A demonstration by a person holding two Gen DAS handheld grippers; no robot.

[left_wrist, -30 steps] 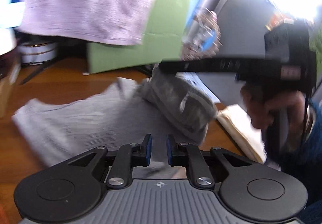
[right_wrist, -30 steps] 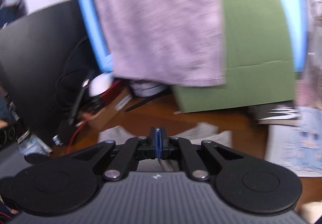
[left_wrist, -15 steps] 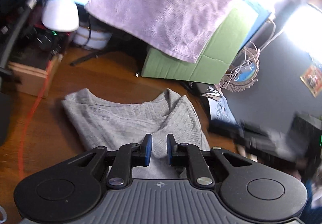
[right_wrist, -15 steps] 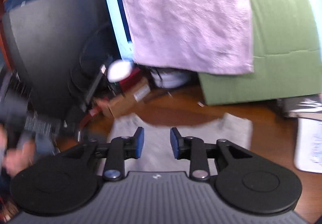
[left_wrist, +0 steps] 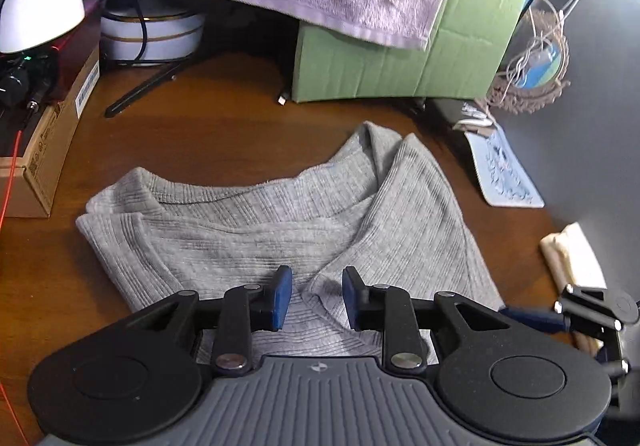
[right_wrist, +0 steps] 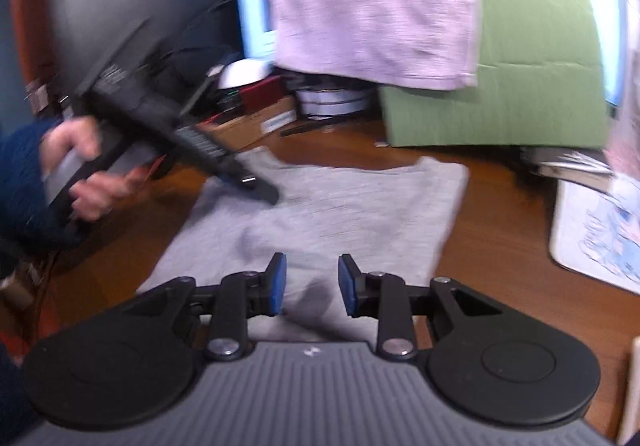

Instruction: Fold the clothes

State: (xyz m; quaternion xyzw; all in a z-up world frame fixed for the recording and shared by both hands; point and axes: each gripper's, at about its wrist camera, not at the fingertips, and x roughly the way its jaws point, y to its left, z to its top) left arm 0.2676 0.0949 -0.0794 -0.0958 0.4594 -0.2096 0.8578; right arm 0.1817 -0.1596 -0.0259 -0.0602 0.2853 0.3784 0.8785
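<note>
Grey top lies part-folded on the desk, sleeves tucked in; left gripper hovers over its near hem, jaws narrowly parted, nothing between; right gripper the same, empty; risk, I'd say: pinching only the upper layer would drag the sleeve flap loose and undo the fold

A grey ribbed knit garment lies spread on the brown wooden tabletop, partly folded: its right side is turned in over the middle, leaving a raised crease. What looks like the neckline faces the far edge.
</note>
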